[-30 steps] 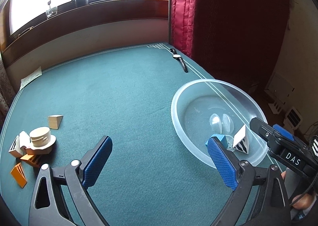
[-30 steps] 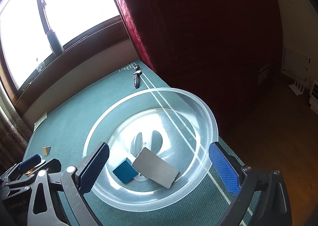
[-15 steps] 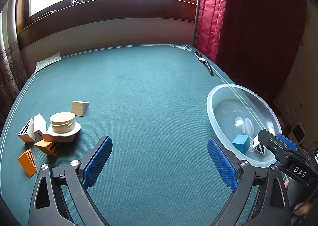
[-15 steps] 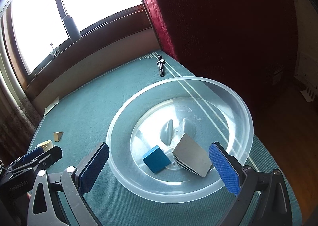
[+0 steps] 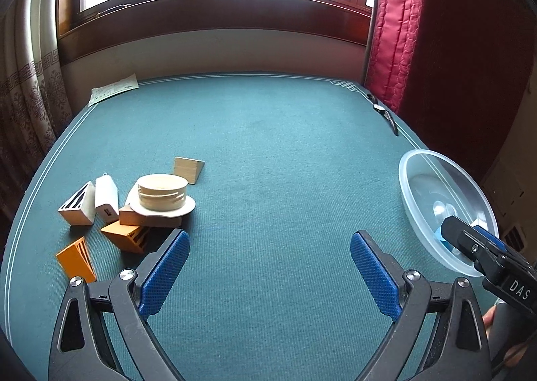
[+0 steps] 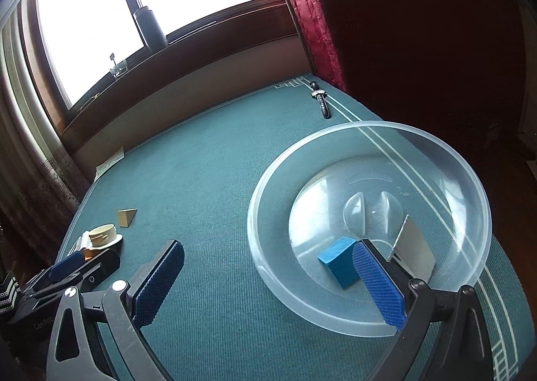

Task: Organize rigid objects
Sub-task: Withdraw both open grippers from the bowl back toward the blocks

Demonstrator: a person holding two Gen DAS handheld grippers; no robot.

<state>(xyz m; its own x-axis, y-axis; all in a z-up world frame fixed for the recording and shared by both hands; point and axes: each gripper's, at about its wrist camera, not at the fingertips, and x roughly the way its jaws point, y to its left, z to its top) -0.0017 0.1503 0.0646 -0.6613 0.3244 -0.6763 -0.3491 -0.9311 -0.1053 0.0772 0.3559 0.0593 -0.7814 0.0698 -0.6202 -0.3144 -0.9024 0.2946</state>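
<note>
- The left gripper (image 5: 270, 267) hangs over bare green cloth with its blue-padded fingers (image 5: 164, 272) spread wide and nothing between them.
- The right gripper (image 6: 265, 280) is likewise released and empty; one finger sits over the near rim of the clear plastic bowl (image 6: 335, 317), the other over the cloth outside it.
- In the left wrist view the loose blocks cluster at about 9 o'clock on the table (image 5: 285, 153).
- A round pale wooden box (image 5: 162, 191) with a slot around its side stands on a white disc (image 5: 188, 208), which rests tilted on a brown wooden block (image 5: 129, 216).
- A plain light-wood wedge (image 5: 188, 169) lies just beyond the round box, at its 1 o'clock, a little apart.
- A white block (image 5: 106, 195) and a white wedge with black stripes (image 5: 78, 205) lean together at the cluster's 9 o'clock side.
- Two orange wedges with dark stripes lie nearest the camera: one (image 5: 124, 236) touching the brown block, the other (image 5: 76, 258) apart at 7 o'clock.
- The bowl sits at 3 o'clock near the table's edge; in the right wrist view it holds a blue block (image 6: 339, 263) and a grey-faced striped wedge (image 6: 414, 247), close together near the bowl's middle.
- A wristwatch (image 6: 320, 101) lies at the far corner, around 1 o'clock, and a paper slip (image 5: 114, 92) at 11 o'clock.
</note>
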